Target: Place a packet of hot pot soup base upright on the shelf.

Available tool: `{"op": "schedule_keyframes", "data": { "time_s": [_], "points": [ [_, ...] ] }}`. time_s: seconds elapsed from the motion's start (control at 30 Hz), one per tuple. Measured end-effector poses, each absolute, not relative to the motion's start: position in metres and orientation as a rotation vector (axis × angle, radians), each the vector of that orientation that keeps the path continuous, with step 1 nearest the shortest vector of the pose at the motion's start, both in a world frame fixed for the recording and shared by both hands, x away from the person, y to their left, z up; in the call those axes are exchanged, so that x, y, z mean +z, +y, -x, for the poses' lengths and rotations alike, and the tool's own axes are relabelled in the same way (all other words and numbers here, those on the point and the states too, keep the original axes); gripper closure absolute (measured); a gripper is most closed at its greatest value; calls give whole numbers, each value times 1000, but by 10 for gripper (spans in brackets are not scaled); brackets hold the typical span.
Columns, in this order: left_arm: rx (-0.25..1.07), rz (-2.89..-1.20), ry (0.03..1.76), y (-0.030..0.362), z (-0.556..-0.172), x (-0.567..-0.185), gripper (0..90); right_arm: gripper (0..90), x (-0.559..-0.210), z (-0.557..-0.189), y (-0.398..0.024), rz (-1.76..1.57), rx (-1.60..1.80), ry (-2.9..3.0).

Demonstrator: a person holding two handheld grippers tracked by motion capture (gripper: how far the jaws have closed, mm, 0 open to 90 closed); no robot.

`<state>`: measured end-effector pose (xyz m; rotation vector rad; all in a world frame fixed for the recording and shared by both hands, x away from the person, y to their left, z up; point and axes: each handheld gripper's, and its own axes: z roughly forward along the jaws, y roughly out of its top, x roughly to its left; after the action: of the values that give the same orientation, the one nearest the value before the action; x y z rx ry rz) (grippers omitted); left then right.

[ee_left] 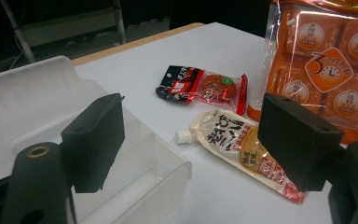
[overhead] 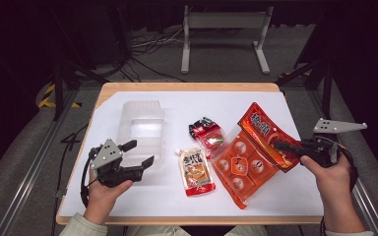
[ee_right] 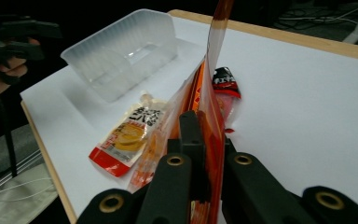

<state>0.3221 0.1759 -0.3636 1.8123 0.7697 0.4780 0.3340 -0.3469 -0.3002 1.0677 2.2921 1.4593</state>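
right gripper pinching orange bag, edge-on

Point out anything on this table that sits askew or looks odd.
The orange snack bag is tilted: the right tool pinches its top edge and lifts that end, while its lower end rests on the table. The clear plastic bin lies on its side.

You have three food packs in front of you: one large orange bag of individually wrapped pieces (five portions show through its clear window in the high view), one pale spouted pouch and one small red-and-black packet. There is one clear plastic bin at the left. You hold two grippers, a left gripper and a right gripper. All of it sits on one desk.
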Motion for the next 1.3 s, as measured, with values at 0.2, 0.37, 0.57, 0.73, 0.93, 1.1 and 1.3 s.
{"op": "schedule_keyframes", "data": {
  "time_s": [0.2, 0.37, 0.57, 0.73, 0.93, 1.1, 1.3],
  "points": [
    [488, -1828, 751, 173, -322, -365, 235, 900, -289, -327, -333, -992, 1483, 2314],
    [478, -1860, 709, 168, -322, -367, 285, 900, -281, -321, -325, -944, 1497, 2319],
    [461, -1880, 726, 166, -325, -369, 253, 900, -275, -315, -320, -898, 1470, 2307],
    [449, -1879, 722, 165, -328, -370, 257, 900, -270, -313, -315, -867, 1470, 2308],
    [434, -1835, 683, 160, -329, -368, 339, 900, -262, -311, -307, -828, 1454, 2304],
    [434, -1831, 654, 147, -334, -368, 324, 900, -256, -314, -298, -796, 1421, 2312],
    [373, -1782, 594, 133, -344, -372, 286, 900, -248, -318, -293, -770, 1431, 2307]
  ]
}}
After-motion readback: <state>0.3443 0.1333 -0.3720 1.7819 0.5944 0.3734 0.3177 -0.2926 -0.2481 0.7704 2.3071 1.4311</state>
